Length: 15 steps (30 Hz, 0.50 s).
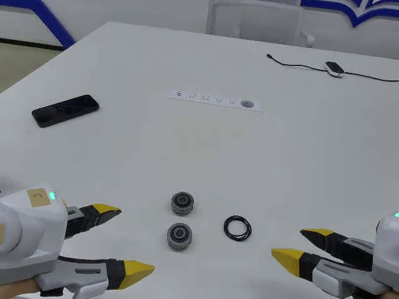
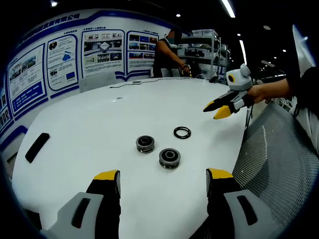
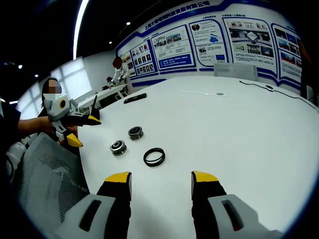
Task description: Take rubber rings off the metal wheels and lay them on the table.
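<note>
Two metal wheels stand close together on the white table: the far wheel (image 1: 182, 203) (image 2: 145, 143) (image 3: 135, 132) and the near wheel (image 1: 179, 236) (image 2: 169, 157) (image 3: 118, 147). A black rubber ring (image 1: 237, 228) (image 2: 182, 132) (image 3: 154, 157) lies flat to their right. My left gripper (image 1: 128, 243) (image 2: 163, 182) (image 3: 84, 130) is open at the lower left, a short way from the wheels. My right gripper (image 1: 302, 245) (image 3: 161, 184) (image 2: 216, 109) is open at the lower right, near the ring. Neither holds anything.
A black phone (image 1: 65, 110) (image 2: 37, 147) lies at the left of the table (image 1: 206, 149). A white strip (image 1: 213, 100) sits mid-table, and a cabled device (image 1: 334, 68) at the far right. A chair (image 1: 255, 22) stands beyond the far edge. A person stands in the background.
</note>
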Tool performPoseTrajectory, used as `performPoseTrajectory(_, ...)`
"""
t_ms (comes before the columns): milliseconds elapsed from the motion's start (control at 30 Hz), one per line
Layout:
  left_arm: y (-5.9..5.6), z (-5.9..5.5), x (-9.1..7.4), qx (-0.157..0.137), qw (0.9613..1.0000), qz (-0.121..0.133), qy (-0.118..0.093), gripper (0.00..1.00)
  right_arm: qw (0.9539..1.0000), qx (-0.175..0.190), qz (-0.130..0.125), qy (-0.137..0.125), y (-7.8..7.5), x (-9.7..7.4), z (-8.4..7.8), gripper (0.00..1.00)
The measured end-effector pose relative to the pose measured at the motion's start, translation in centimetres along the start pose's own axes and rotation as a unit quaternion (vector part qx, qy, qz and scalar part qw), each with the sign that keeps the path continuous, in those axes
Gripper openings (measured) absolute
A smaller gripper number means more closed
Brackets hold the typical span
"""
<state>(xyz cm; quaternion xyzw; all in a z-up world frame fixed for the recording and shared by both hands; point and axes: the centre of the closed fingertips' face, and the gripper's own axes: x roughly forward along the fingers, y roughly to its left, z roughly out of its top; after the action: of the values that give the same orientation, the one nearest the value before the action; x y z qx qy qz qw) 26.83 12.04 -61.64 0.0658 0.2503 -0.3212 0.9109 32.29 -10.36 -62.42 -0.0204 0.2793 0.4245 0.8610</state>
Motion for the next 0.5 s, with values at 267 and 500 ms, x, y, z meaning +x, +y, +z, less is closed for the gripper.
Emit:
performPoseTrajectory(267,0.34,0.60,0.12,-0.005,0.9999,0.012,-0.011,0.74,0.9996,-0.025,0.004,0.011,0.06,0.10,0.32,0.52)
performPoseTrajectory(500,0.38,0.44,0.10,-0.007,0.9999,0.009,-0.011,0.74,0.9993,-0.033,0.010,0.013,0.30,0.38,0.80,0.53)
